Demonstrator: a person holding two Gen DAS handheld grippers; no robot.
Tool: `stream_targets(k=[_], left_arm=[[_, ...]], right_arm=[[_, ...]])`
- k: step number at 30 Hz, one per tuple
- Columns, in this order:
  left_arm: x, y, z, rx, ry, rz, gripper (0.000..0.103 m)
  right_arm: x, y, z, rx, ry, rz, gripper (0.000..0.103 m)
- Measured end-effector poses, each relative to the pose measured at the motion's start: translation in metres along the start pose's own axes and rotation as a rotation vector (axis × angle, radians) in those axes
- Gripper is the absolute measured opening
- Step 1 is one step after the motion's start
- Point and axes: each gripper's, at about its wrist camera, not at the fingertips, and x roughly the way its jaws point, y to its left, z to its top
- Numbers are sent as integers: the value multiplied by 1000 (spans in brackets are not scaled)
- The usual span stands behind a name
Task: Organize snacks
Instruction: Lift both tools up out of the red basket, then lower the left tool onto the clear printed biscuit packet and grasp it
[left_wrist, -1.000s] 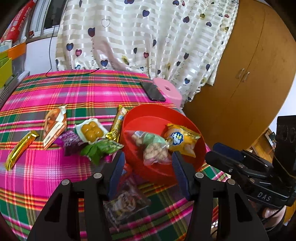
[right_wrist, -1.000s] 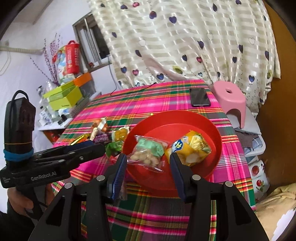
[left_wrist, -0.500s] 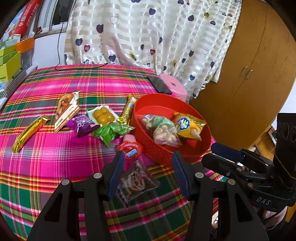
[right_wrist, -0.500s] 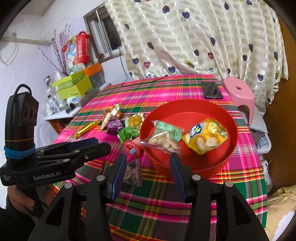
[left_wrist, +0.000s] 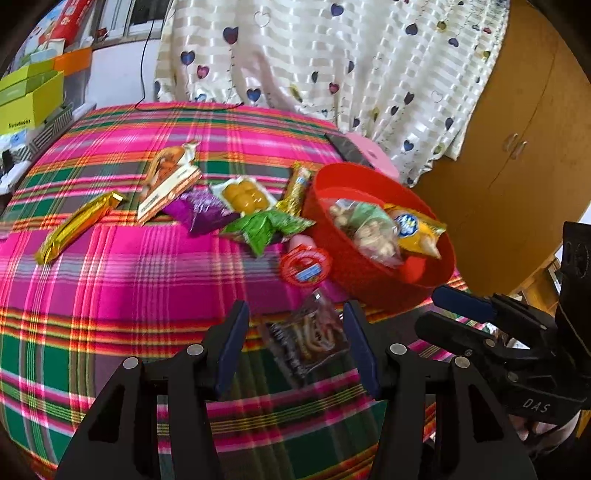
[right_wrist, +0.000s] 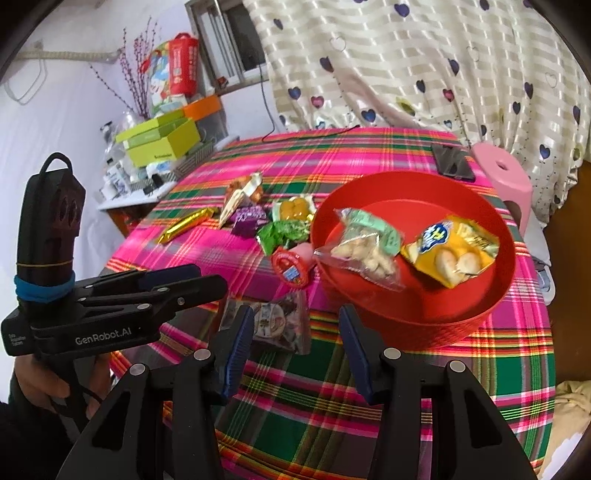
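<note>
- The left gripper (left_wrist: 295, 343) is released, jaws spread wide and holding nothing; the clear snack packet (left_wrist: 308, 338) lies flat on the plaid tablecloth (left_wrist: 129, 266) between its fingertips, not yet touched.
- The right gripper (right_wrist: 295, 347) is likewise spread and empty, hovering above the cloth with the red bowl (right_wrist: 491, 295) at its 1 o'clock.
- That clear packet sits at the bowl's 7 o'clock in the left wrist view, just beside the round red-lidded cup (left_wrist: 306, 266).
- It looks light, thin and crinkly, and probably slick. A pinch across its puffed middle should hold, though the contents look brittle, so I would close gently.
- Already in the bowl: a green-and-clear biscuit bag (right_wrist: 365, 245) and a yellow cracker bag (right_wrist: 450, 251).
- Outside it, at its 9 to 10 o'clock: green wrapper (left_wrist: 266, 227), purple wrapper (left_wrist: 201, 212), tray of yellow cakes (left_wrist: 245, 195), gold bar (left_wrist: 79, 223).
- The flat foil ones will likely slide; take them by an edge or crimped end.
</note>
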Motion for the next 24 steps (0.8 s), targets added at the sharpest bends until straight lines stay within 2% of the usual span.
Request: stream_targets(k=[7,10,15,16,18,24], left_arm=[[19,6,-11,13,76,12,54],[23,3,-11,40,78,2,54],[22,-9,0,166,23,-5,54],[24,-13,2,204,20,-24,59],[31,-15,5,257,42,-55,65],[37,-21,-3,351,91,-108,65]], right_arm=[[10,4,-4,-9,35,12,47],[12,1,-6,-5,43,13,47],[11,-4,-7,12,44,5,47],[11,-5,-8,16,43,4,47],[10,-6,-8,23,41,4,47],[6,-10,-10,35,35,-6,47]])
